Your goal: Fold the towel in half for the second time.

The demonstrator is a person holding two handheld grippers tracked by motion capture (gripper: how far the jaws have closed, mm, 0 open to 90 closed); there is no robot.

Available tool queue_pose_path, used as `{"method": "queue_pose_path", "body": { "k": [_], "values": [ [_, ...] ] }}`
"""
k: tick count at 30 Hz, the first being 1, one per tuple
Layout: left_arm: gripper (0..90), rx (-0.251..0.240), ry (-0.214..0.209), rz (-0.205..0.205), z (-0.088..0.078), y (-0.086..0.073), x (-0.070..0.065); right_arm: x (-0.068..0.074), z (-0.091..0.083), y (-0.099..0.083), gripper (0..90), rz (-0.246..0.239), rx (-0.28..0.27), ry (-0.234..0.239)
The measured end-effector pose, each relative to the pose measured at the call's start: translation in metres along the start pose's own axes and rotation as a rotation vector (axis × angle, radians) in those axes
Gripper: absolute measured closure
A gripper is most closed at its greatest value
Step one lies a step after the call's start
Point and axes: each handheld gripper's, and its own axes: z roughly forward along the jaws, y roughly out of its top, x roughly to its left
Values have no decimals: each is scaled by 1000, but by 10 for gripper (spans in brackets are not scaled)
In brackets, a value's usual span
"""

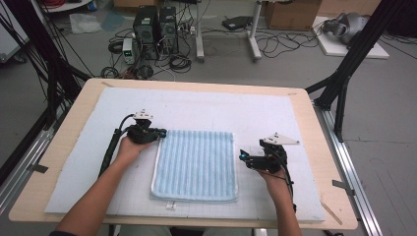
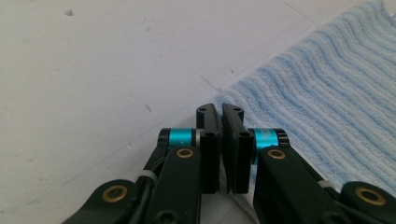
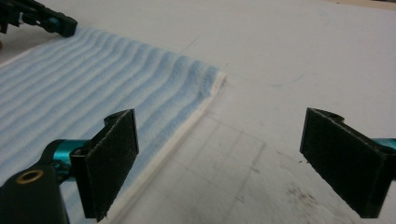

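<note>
Forearms, two, enter from the near edge of the table (image 1: 64,147) in the high view, each hand holding one gripper.

Item 1, folded towel (image 1: 195,164): pale blue with ribbed stripes and a white hem, lying flat on the white mat (image 1: 206,105) between the two grippers. Its near edge sits close to the mat's near border, with a small white tag just below it.

Item 2, right gripper (image 1: 242,156): rests on the mat just beside the towel's right edge, about midway along that edge, tips pointing toward the cloth. In the right gripper view its jaws stand wide apart and released, with nothing between them; the towel's white hem runs just inside the left jaw, and bare gridded mat lies between the pads. Not touching the towel as far as can be seen.

Item 3, left gripper (image 1: 163,132): positioned at the towel's far left corner. In the left gripper view (image 2: 220,114) the jaws are clenched almost flat together, their tips right at the corner of the blue cloth. Whether any fabric is pinched between the pads cannot be told, as the corner is hidden behind the tips.

Item 4, beyond the table: computer towers (image 1: 155,29), loose cables and a cardboard box (image 1: 290,14) on the grey floor.
</note>
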Motion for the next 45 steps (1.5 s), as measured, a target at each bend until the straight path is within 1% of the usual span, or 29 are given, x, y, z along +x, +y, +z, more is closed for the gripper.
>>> {"method": "queue_pose_path", "body": {
  "k": [1, 4, 6, 9, 10, 12, 13, 14, 16, 18, 19, 21, 23, 24, 25, 26, 28, 30, 31, 33, 34, 36, 37, 39, 40, 41, 42, 44, 45],
  "values": [
    [853, 3, -3, -2, 0, 0, 1, 2, 3, 3, 107, -4, 11, 3],
    [849, -1, -4, -30, 0, -1, 1, 3, 14, 9, 107, -27, 32, 21],
    [845, -1, -3, -39, 0, -1, 2, 0, 24, 14, 107, -20, 50, 26],
    [845, -3, -1, -36, 0, -1, 1, -3, 40, 22, 108, -28, 88, 19],
    [845, -1, -2, -30, 0, -1, 1, -4, 45, 24, 112, -24, 102, 15],
    [846, -3, -2, -31, 0, -1, 1, -6, 54, 28, 204, -23, 115, 16],
    [846, -3, -2, -31, 0, -1, 1, -7, 59, 30, 235, -22, 121, 30],
    [845, 0, -2, -29, -1, -1, 1, -8, 62, 31, 240, -18, 134, 34],
    [845, -2, -1, -31, 0, -1, 1, -9, 70, 33, 279, -14, 157, 33],
    [845, -4, -1, -31, 0, -2, 1, -9, 77, 36, 310, -19, 176, 29],
    [845, -4, -1, -31, 0, -2, 1, -9, 79, 37, 352, -27, 172, 29],
    [845, -5, 0, -31, 0, -2, 1, -8, 84, 39, 377, -33, 189, 34],
    [845, -1, -1, -29, 0, -2, 1, -8, 89, 39, 431, -31, 207, 43],
    [846, 0, 0, -28, 0, -2, 1, -7, 91, 38, 463, -36, 214, 45],
    [846, -1, 0, -28, 0, -2, 1, -6, 93, 38, 497, -51, 215, 60],
    [846, -1, -1, -28, 0, -2, 1, -5, 94, 37, 503, -62, 221, 63],
    [846, -2, -2, -30, 0, -2, 1, -4, 96, 37, 571, -77, 235, 61],
    [847, -1, -3, -30, 0, -2, 1, -4, 96, 37, 657, -84, 236, 71],
    [847, -1, -3, -32, 0, -2, 1, -3, 96, 38, 710, -78, 239, 75],
    [850, -6, -7, -37, -1, -2, 2, -2, 97, 38, 800, -86, 239, 98],
    [853, -9, -11, -44, -1, -2, 3, -1, 97, 39, 813, -103, 237, 100],
    [856, -24, -10, -69, -2, -1, 5, -2, 96, 40, 819, -115, 219, 95],
    [857, -42, -5, -75, -3, 0, 6, -2, 96, 41, 820, -112, 207, 92],
    [859, -113, -4, -88, -7, 5, 8, -4, 95, 45, 821, -110, 190, 76],
    [860, -136, -3, -84, -9, 10, 8, -4, 94, 49, 822, -107, 175, 62],
    [860, -151, -2, -64, -11, 15, 9, -4, 93, 52, 822, -110, 147, 44],
    [860, -165, -3, -52, -12, 20, 9, -5, 93, 56, 822, -107, 133, 27],
    [859, -194, -12, -39, -17, 28, 11, -4, 92, 64, 822, -115, 108, -1],
    [859, -215, -20, -42, -18, 30, 11, -5, 91, 66, 822, -112, 88, -10]
  ]
}}
